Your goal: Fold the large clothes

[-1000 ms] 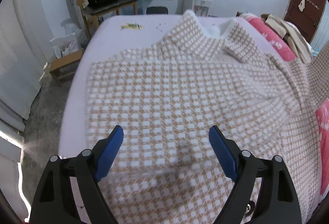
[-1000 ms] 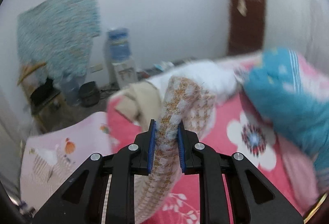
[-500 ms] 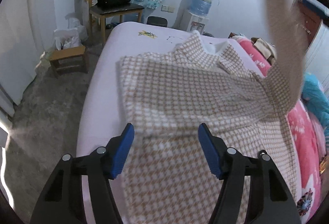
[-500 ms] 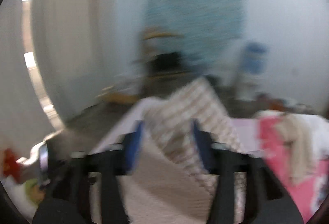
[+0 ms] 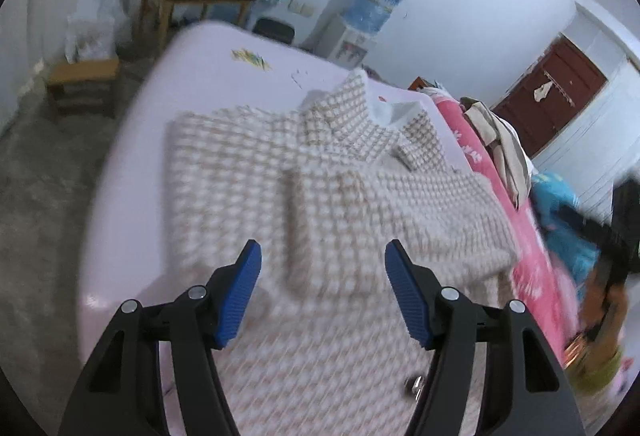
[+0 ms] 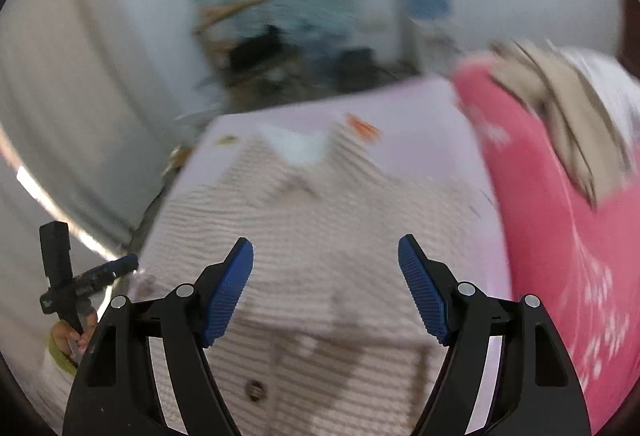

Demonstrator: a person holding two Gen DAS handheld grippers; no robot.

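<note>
Both grippers, left (image 5: pixel 323 286) and right (image 6: pixel 325 286), hang unclenched, gripping nothing, above the checked coat (image 5: pixel 320 172).

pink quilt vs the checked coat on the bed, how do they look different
The checked coat is beige and white in a small houndstooth pattern; the pink quilt is bright pink with white print. The coat lies spread on the pale sheet with one sleeve folded across its front, while the quilt runs in a long strip along the bed's far side, with other clothes heaped on it. Both are soft textiles lying on the same bed.
</note>
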